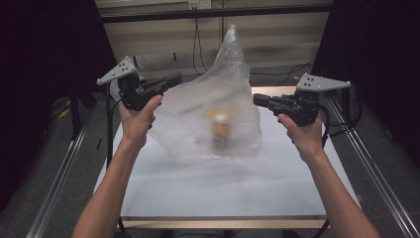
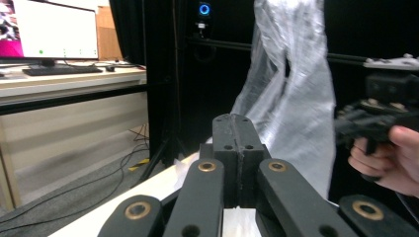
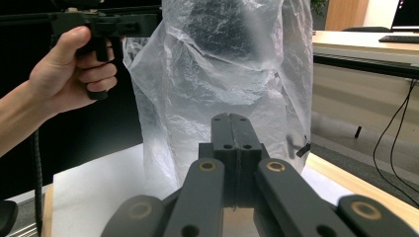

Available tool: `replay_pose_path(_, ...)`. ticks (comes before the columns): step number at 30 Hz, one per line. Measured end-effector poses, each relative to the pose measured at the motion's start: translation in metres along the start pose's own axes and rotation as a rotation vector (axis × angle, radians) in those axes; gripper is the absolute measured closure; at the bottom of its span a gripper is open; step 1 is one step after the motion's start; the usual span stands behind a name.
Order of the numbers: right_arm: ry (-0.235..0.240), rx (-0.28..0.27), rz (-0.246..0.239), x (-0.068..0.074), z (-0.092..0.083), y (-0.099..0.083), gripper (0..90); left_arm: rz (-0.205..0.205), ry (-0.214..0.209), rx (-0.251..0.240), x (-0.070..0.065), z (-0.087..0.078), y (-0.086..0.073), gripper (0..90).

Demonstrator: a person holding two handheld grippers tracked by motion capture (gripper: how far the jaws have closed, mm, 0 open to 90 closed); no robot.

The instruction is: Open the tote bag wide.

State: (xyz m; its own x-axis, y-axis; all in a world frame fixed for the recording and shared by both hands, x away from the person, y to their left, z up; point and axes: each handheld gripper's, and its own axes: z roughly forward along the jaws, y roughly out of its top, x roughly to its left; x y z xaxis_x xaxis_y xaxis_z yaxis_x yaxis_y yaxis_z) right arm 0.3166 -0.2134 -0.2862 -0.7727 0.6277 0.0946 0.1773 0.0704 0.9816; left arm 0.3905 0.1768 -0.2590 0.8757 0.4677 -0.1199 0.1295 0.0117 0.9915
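High view, clear plastic bag [image 1: 213, 114] between shut grippers, possibly a bottle [image 1: 221, 130] inside

The high view is evenly lit from above on the white table [image 1: 198, 183], which reads bright and washed out without hard shadows, while the surroundings at both side edges fall into near-black. The clear plastic bag [image 1: 213, 119] shows soft glare on its folds, and the small bottle [image 1: 220, 131] inside it is smeared and indistinct. In the left gripper view the monitor [image 2: 54, 29] is overexposed and the background slightly soft; in the right gripper view the bag's crinkles are sharp against a dark backdrop.
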Motion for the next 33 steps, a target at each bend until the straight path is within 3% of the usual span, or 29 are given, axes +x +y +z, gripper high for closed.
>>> replay_pose_path(3, -0.006, 0.006, -0.001, -0.001, 0.0, 0.0, 90.0, -0.021, 0.002, 0.048, 0.003, 0.014, -0.005, 90.0)
replay_pose_path(6, -0.011, 0.005, -0.004, -0.002, 0.0, -0.001, 90.0, -0.01, -0.005, 0.083, 0.002, 0.024, -0.014, 90.0)
replay_pose_path(16, -0.013, 0.003, -0.001, -0.001, -0.002, -0.007, 90.0, -0.003, -0.048, 0.125, -0.012, 0.04, -0.031, 90.0)
replay_pose_path(22, -0.01, 0.023, 0.009, -0.001, 0.003, -0.019, 90.0, 0.011, -0.078, 0.164, -0.023, 0.055, -0.045, 90.0)
replay_pose_path(33, 0.045, 0.08, 0.019, 0.012, 0.022, -0.048, 90.0, 0.025, -0.122, 0.218, -0.039, 0.07, -0.073, 90.0)
